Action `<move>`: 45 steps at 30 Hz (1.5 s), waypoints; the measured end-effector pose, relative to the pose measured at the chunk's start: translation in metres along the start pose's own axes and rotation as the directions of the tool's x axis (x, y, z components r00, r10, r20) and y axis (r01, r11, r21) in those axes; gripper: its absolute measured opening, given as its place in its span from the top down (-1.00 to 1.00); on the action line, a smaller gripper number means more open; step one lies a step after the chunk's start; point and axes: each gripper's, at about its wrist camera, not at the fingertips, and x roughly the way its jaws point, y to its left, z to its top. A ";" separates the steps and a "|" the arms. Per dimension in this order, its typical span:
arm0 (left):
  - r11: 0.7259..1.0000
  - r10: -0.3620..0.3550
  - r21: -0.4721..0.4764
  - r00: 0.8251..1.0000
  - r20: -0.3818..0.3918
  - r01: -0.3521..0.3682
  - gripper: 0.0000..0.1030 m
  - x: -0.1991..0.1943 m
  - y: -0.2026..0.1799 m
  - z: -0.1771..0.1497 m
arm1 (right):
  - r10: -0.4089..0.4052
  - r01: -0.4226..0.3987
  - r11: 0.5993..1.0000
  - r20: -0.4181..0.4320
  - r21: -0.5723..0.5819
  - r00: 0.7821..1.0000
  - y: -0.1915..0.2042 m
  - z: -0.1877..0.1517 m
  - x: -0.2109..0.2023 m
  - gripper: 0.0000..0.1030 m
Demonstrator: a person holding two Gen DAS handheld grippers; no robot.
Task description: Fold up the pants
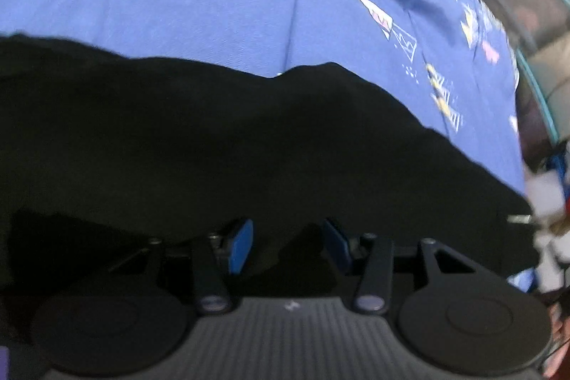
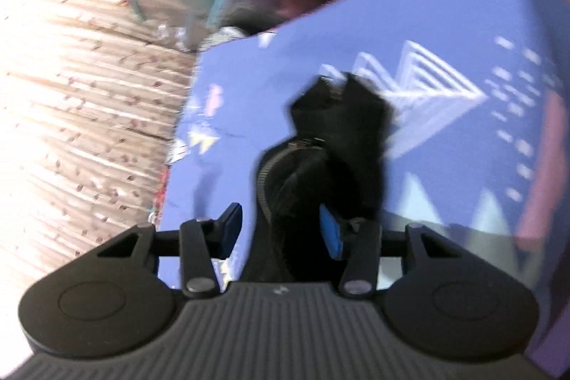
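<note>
Sheet (image 1: 213,9): blue, printed with pale triangles and zigzags, lying spread beneath everything in both views; its edge is showing in the right wrist view (image 2: 445,24).
Floor (image 2: 71,95): pale, speckled, lying beside the sheet in the right wrist view.
Pants (image 1: 213,138): black, lying in a broad dark mass across the sheet in the left wrist view; in the right wrist view a bunched part (image 2: 335,145) with a zipper (image 2: 263,180) is sticking up off the sheet.
Left gripper (image 1: 288,246): hanging over the pants, jaws standing apart; black cloth is lying under the gap, and whether the pads are pressing on it I cannot tell.
Right gripper (image 2: 279,230): jaws standing apart, bunched cloth sitting between them, touching the right pad (image 2: 329,232); the left pad (image 2: 229,230) is standing clear.
Blur: smearing both views.
</note>
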 end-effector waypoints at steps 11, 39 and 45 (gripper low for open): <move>0.994 0.043 0.096 0.999 0.029 -0.045 0.18 -0.016 -0.020 -0.006 | 0.048 -0.029 0.985 0.115 -0.168 0.992 0.030 0.017 0.005 0.74; 0.988 -0.027 0.148 0.999 -0.038 0.033 0.11 -0.010 -0.041 -0.023 | -0.156 0.185 0.960 0.151 -0.210 0.976 -0.009 0.016 0.029 0.03; 0.991 -0.068 0.114 0.998 -0.014 0.069 0.11 -0.022 -0.034 -0.024 | -0.066 0.109 0.923 0.127 -0.369 0.990 0.039 0.007 0.022 0.60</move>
